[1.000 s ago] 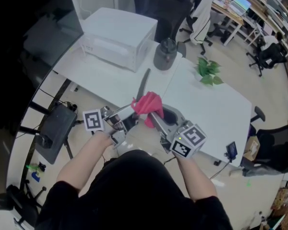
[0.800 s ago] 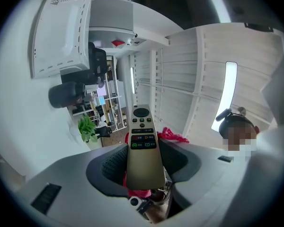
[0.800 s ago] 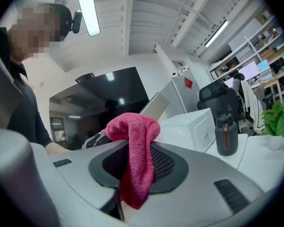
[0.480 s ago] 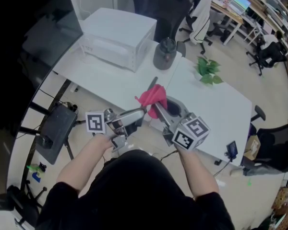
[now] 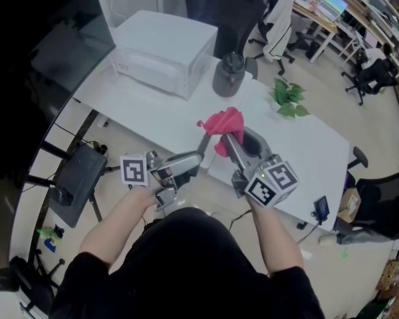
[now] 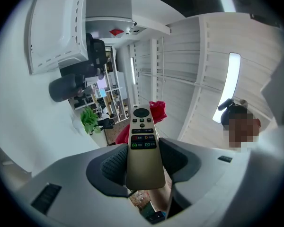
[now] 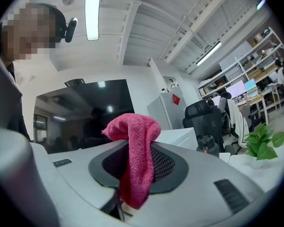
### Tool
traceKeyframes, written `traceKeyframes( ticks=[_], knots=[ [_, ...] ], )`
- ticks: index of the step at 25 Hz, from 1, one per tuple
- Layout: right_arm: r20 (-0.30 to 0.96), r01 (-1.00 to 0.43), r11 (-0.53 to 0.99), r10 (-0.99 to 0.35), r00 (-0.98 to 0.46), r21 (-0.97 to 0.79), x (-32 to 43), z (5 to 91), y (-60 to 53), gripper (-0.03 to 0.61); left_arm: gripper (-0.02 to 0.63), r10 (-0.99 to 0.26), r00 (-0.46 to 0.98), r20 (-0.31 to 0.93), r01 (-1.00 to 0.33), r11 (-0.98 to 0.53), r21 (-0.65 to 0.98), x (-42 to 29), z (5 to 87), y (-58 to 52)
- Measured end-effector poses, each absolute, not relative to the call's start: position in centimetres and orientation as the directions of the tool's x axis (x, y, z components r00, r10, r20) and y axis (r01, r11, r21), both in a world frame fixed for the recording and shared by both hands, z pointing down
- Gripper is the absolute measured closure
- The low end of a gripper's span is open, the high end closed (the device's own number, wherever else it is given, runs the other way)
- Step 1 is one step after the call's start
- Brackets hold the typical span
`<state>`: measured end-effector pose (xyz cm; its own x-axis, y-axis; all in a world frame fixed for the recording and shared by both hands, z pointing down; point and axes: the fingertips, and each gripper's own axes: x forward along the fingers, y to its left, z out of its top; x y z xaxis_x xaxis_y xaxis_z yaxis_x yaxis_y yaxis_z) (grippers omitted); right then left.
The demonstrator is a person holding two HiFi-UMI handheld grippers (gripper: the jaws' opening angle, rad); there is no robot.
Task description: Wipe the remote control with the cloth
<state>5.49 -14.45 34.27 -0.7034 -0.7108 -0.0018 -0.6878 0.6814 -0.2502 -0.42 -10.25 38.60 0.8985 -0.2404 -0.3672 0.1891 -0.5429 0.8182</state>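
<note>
1. Count: two hand-held grippers, one remote control, one cloth, all above the near edge of one white desk (image 5: pixel 299 151).
2. The left hand-held gripper (image 6: pixel 144 164) is closed on the lower half of the remote control (image 6: pixel 143 145). One pad presses on each long edge, and the button end projects beyond the jaws.
3. The right hand-held gripper (image 7: pixel 139 167) is clamped on the pink cloth (image 7: pixel 135 126). The cloth bunches above the pads and hangs below them.
4. Head view: the cloth sits just right of the remote's far end; contact cannot be determined.
5. Only the left gripper view shows the remote's button face, with the cloth behind its tip.
6. Only the head view shows both marker cubes.
</note>
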Motion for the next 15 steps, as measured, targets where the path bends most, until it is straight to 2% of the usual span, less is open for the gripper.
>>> traceKeyframes(
  ticks=[3, 7, 11, 15],
  knots=[
    [0.006, -0.72, 0.661, -0.736, -0.677, -0.212, 5.8, 34.4, -13.9, 0.474, 0.405, -0.319, 0.898, -0.303, 0.069, -0.577, 0.814, -1.1, 39.4, -11.6],
    [0.052, -0.785, 0.611, -0.785, -0.618, -0.102, 6.0, 35.1, -13.0, 0.474, 0.405, -0.462, 0.874, -0.154, -0.198, -0.626, 0.754, -2.6, 41.6, -13.9],
    [0.137, -0.819, 0.574, -0.811, -0.568, 0.004, 5.7, 36.7, -12.1, 0.474, 0.405, -0.585, 0.811, 0.013, -0.463, -0.628, 0.626, -4.2, 44.3, -15.7],
    [0.161, -0.83, 0.555, -0.825, -0.541, 0.053, 5.5, 38.2, -11.6, 0.474, 0.405, -0.681, 0.708, 0.188, -0.679, -0.581, 0.45, -5.6, 46.7, -17.1]
  ],
)
